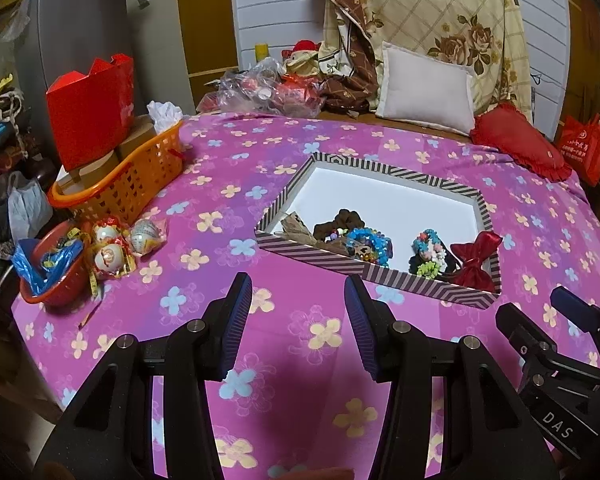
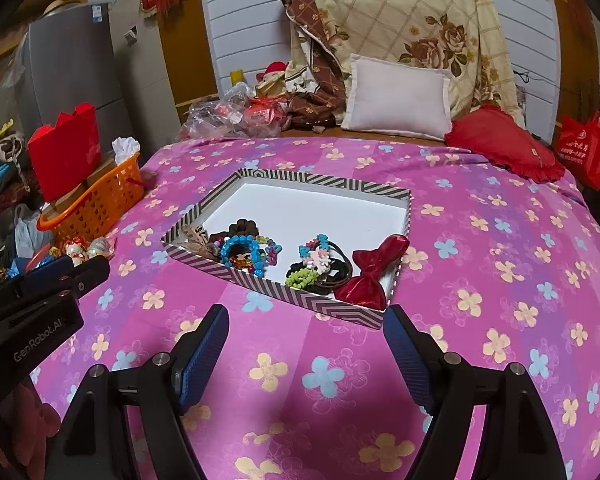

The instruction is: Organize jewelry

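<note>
The striped box (image 2: 276, 278) lies just ahead of both grippers on the bed, its near corner almost between the right gripper's (image 2: 306, 344) fingertips, its long axis running from that corner away to the far left. Its low near wall cuts off the bottoms of the pieces heaped against it, and the tangle is hard to sort out. A blue bead bracelet (image 2: 240, 246) overlaps a brown scrunchie (image 2: 244, 226) and some darker bits I cannot name. To its right sit a flowered hair tie (image 2: 316, 254), green beads (image 2: 300, 276) and dark elastic loops. The red bow (image 2: 374, 270) lies in the corner nearest the right gripper, leaning on the wall (one wing pokes above the rim).

Both grippers hover over the cover with jaws spread wide and nothing between them; the left gripper (image 1: 298, 320) is a little less open than the right.

The pink flowered bedspread (image 2: 480, 240) bulges under the lens. Far left of the left gripper stand an orange basket (image 1: 140, 176) and a red paper bag (image 1: 92, 108). Beyond the box are a white cushion (image 2: 398, 98), a red cushion (image 2: 504, 142) and a floral quilt (image 2: 420, 20) against white panelling.
</note>
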`<state>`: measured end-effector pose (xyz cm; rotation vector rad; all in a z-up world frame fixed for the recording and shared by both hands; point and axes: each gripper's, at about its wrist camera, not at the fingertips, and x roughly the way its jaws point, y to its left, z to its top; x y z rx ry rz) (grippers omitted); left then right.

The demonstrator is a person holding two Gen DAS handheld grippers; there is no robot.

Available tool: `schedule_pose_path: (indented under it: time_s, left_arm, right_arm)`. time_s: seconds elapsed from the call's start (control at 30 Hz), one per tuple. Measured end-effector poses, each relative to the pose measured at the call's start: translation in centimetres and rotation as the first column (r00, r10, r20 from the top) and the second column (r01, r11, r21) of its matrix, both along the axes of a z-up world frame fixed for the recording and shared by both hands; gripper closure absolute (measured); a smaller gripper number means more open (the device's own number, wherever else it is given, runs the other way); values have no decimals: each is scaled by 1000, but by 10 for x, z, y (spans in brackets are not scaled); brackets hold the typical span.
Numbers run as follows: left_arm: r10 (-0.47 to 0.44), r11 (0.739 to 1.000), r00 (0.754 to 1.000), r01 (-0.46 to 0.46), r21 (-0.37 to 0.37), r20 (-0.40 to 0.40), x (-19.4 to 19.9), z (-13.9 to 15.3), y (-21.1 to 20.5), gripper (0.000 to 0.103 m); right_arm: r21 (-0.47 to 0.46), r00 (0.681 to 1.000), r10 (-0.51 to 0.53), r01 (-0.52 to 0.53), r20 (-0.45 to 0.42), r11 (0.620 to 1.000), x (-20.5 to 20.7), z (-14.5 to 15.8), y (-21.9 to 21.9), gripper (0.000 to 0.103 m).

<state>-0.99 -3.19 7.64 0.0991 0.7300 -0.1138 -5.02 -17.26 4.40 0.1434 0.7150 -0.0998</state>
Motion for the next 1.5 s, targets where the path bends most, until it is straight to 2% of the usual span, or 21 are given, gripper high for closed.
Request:
schedule_pose_path:
  time_s: [0.7, 1.5]
  left_arm:
    - [4, 1000, 1000, -4, 30, -7, 13, -10, -9, 55]
    - [-10, 999, 1000, 10, 51, -1, 14, -11, -18, 55]
  right_arm:
    - [15, 999, 18, -18, -36, 1000, 19, -14, -1, 25]
    - [24, 999, 15, -14, -47, 1000, 22, -20, -3, 24]
